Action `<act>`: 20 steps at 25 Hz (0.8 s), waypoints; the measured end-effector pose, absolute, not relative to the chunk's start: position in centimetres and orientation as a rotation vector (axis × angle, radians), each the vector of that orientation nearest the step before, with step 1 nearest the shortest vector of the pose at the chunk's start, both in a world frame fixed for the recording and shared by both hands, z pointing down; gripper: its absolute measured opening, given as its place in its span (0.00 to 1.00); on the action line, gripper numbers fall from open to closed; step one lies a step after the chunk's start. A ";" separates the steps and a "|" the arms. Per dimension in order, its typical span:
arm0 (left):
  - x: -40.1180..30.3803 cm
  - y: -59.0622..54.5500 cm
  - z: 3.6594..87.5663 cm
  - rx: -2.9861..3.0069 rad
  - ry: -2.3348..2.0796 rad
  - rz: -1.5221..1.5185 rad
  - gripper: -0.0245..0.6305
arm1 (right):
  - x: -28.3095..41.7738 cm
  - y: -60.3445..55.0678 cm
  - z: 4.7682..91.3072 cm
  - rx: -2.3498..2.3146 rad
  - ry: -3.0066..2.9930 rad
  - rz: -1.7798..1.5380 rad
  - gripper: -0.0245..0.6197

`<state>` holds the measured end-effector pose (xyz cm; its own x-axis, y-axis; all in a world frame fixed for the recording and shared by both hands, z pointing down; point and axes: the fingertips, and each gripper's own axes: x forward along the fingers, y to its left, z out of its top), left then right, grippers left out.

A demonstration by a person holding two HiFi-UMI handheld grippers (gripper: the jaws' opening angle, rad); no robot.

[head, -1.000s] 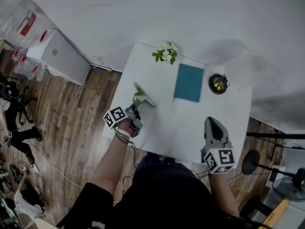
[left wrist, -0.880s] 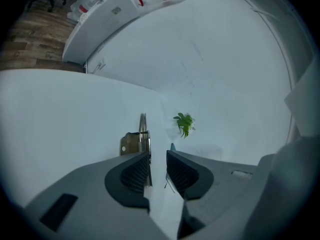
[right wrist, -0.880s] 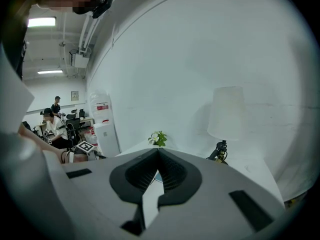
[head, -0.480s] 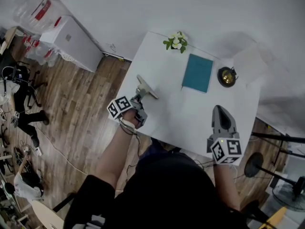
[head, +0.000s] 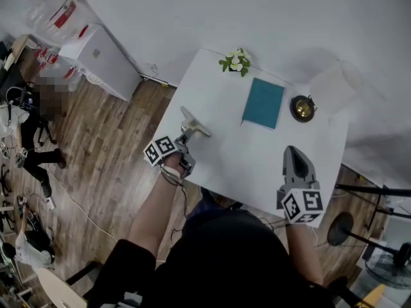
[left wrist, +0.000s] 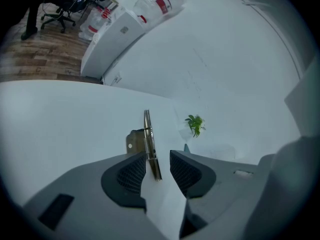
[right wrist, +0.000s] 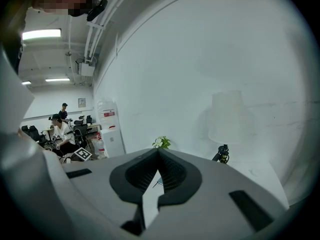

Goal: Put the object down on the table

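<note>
A metal spring hinge (head: 193, 123) lies on the white table (head: 257, 162) near its left edge. In the left gripper view the hinge (left wrist: 148, 143) reaches back between the jaws. My left gripper (head: 185, 141) sits just behind it with its jaws opening, and there is a gap between each pad and the metal. The left gripper (left wrist: 153, 168) rests low over the tabletop. My right gripper (head: 294, 157) hovers over the table's near right part, shut with nothing in it. In its own view the right gripper (right wrist: 159, 172) shows its pads meeting.
A teal book (head: 263, 103) lies at the table's far middle, with a small potted plant (head: 236, 61) behind it. A dark round brass object (head: 302, 108) stands at the far right. A white cabinet (head: 106, 59) is on the wooden floor to the left. The table edge runs just behind my left gripper.
My left gripper's jaws have come apart from the hinge, which now lies on the table. The right gripper has stayed shut in about the same place.
</note>
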<state>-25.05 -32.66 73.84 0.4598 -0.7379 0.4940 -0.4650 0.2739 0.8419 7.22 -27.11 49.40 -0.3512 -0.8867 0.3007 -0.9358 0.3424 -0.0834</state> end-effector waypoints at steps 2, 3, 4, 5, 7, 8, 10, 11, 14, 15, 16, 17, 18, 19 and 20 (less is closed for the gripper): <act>-25.1 -32.4 73.4 1.371 -1.186 -0.248 0.25 | 7.5 -26.9 49.4 1.657 -2.399 0.356 0.05; -25.3 -32.3 73.0 1.381 -1.204 -0.232 0.25 | 7.6 -26.9 49.3 1.659 -2.400 0.353 0.05; -25.5 -32.1 72.4 1.395 -1.232 -0.205 0.26 | 7.8 -26.8 49.1 1.661 -2.400 0.349 0.05; -25.8 -31.8 71.7 1.416 -1.271 -0.166 0.26 | 7.9 -26.8 48.9 1.663 -2.402 0.345 0.05; -26.5 -31.6 69.5 1.493 -1.367 -0.075 0.26 | 8.1 -26.8 48.6 1.665 -2.407 0.336 0.05; -26.7 -31.7 68.0 1.552 -1.415 -0.033 0.26 | 8.1 -26.9 48.4 1.665 -2.412 0.331 0.05; -26.5 -32.4 64.2 1.708 -1.493 0.036 0.26 | 8.1 -27.1 48.0 1.663 -2.430 0.317 0.05; -26.0 -32.8 62.1 1.799 -1.522 0.065 0.26 | 8.0 -27.3 47.7 1.663 -2.442 0.309 0.05; -23.2 -34.0 55.2 2.080 -1.551 0.109 0.26 | 7.9 -27.8 46.6 1.661 -2.479 0.279 0.05; -22.0 -34.2 53.0 2.157 -1.545 0.102 0.26 | 7.9 -27.9 46.1 1.660 -2.491 0.264 0.05; -20.9 -34.1 51.0 2.225 -1.535 0.087 0.26 | 7.8 -27.9 45.6 1.657 -2.502 0.247 0.05; -19.9 -33.9 49.0 2.285 -1.524 0.070 0.25 | 7.8 -27.8 45.1 1.653 -2.512 0.228 0.05; -19.0 -33.6 47.2 2.342 -1.518 0.057 0.25 | 7.8 -27.7 44.6 1.651 -2.521 0.209 0.05; -18.2 -33.2 45.5 2.397 -1.517 0.051 0.25 | 7.8 -27.7 44.1 1.651 -2.531 0.192 0.05; -17.4 -32.9 43.9 2.447 -1.520 0.049 0.25 | 7.8 -27.7 43.5 1.653 -2.540 0.177 0.05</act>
